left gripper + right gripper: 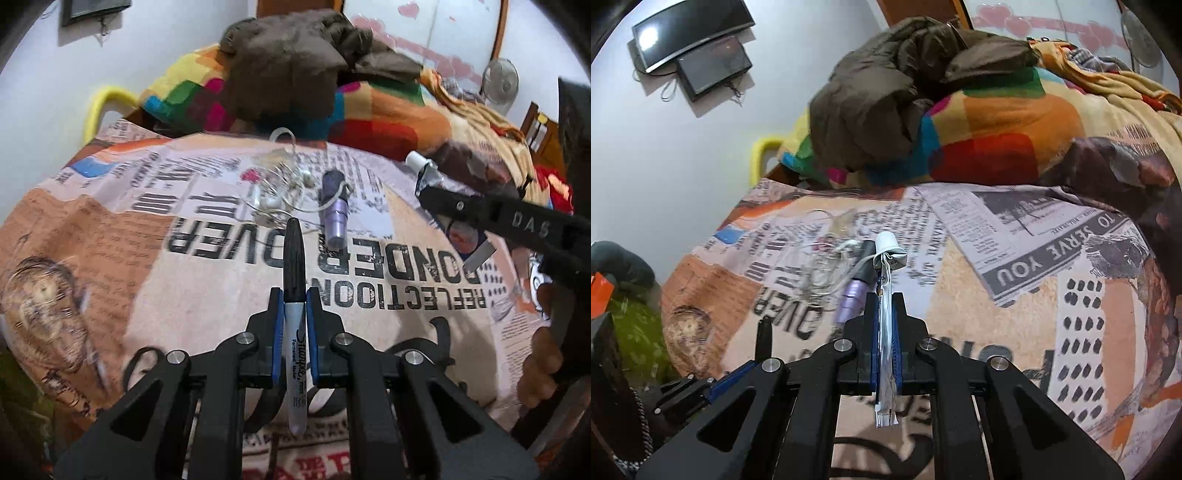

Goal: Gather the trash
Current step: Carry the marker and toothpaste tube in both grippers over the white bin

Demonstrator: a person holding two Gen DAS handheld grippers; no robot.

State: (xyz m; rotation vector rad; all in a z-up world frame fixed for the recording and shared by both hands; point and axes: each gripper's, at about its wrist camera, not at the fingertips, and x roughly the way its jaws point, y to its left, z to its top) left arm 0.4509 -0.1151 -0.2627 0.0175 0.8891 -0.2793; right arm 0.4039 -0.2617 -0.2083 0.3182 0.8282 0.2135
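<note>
A newspaper-print bedsheet [221, 280] fills both frames. At lower centre, the left gripper [294, 295] pinches a black permanent marker [294, 258] and the right gripper [884, 301] a squeezed white tube [886, 266]. At centre frame, a tangled white earphone cable [280, 195] and purple cylinder [334, 206] lie uncollected.

newsprint bedcover [207, 288] | patchwork blanket [997, 140] — brown jacket [291, 62], perhaps, atop | dark frames [694, 48] — wall

Right hand-held gripper [885, 301] clamped on squeezed white tube [886, 332], above newsprint-patterned bedspread [997, 258]
</note>
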